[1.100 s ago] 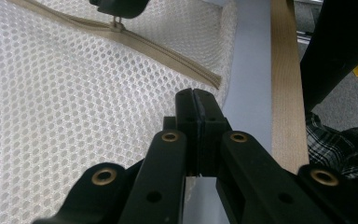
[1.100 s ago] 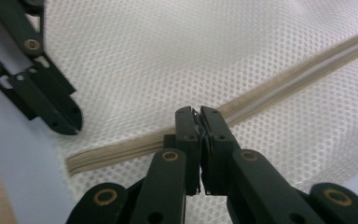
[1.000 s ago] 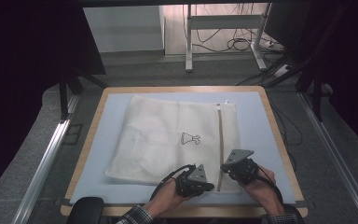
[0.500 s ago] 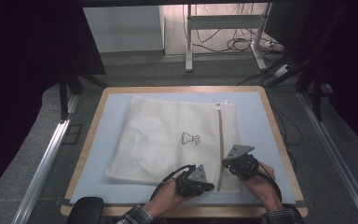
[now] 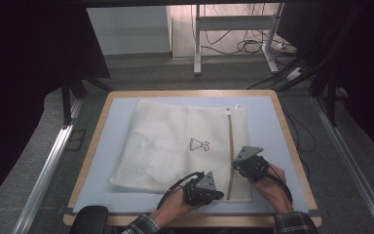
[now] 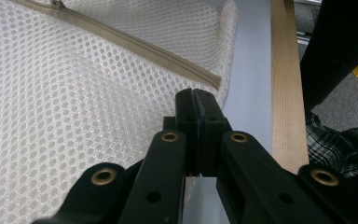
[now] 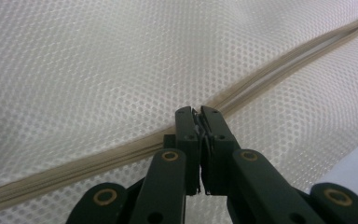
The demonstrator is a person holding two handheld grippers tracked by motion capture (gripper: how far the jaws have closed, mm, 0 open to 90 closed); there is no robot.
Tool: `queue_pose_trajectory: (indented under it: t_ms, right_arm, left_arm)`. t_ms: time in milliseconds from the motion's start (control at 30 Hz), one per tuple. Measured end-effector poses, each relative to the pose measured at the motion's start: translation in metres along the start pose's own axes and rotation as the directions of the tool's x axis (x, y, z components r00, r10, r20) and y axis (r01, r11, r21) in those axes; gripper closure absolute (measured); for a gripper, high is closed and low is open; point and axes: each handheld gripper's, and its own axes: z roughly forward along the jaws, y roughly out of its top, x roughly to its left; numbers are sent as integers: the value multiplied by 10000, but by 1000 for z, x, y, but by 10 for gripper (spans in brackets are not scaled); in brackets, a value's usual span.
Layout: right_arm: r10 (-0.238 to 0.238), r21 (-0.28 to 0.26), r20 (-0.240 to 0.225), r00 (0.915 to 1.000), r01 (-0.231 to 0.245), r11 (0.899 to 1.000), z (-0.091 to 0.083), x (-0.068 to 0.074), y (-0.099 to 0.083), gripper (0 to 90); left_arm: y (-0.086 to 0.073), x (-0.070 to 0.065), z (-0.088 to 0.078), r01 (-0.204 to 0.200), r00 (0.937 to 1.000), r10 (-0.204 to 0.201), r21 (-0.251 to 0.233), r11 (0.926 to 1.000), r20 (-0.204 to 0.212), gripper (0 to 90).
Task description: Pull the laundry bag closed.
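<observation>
**Q:** Both tools are closed, then. On what?

**A:** Right gripper (image 7: 200, 112): jaws pressed together at the beige zipper (image 7: 121, 151), with something small and metallic pinched between the tips, probably the slider's pull tab, though it is too small to name with certainty. Left gripper (image 6: 193, 93): jaws clenched just short of the zipper's near end, apparently nipping the mesh at the bag's edge; whether fabric is truly between the pads cannot be told.

**Q:** Where does the bag lie?

**A:** White mesh laundry bag (image 5: 175, 146), flat on the blue mat of the wood-rimmed table (image 5: 292, 146), slightly skewed. Its zipper (image 5: 230, 146) runs from the near edge toward the far edge along the bag's right portion. In the high view the left gripper (image 5: 202, 187) sits near the bag's near edge and the right gripper (image 5: 251, 165) just beside the zipper line.

**Q:** What could go wrong?

**A:** Judged from this pose: a shallow pinch on the tab could slip once pulled. If the left hold is loose, the mesh could bunch and travel with the slider, or catch in the teeth and jam it.
</observation>
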Motion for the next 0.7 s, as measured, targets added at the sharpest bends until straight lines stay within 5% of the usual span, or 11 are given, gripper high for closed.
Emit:
queue_pose_trajectory:
  t_ms: [700]
  right_arm:
    - [-154,154,314,9994,149,9998,13,-13,8,859]
  left_arm:
    - [0,-1,1,154,9999,-154,-125,9998,4,896]
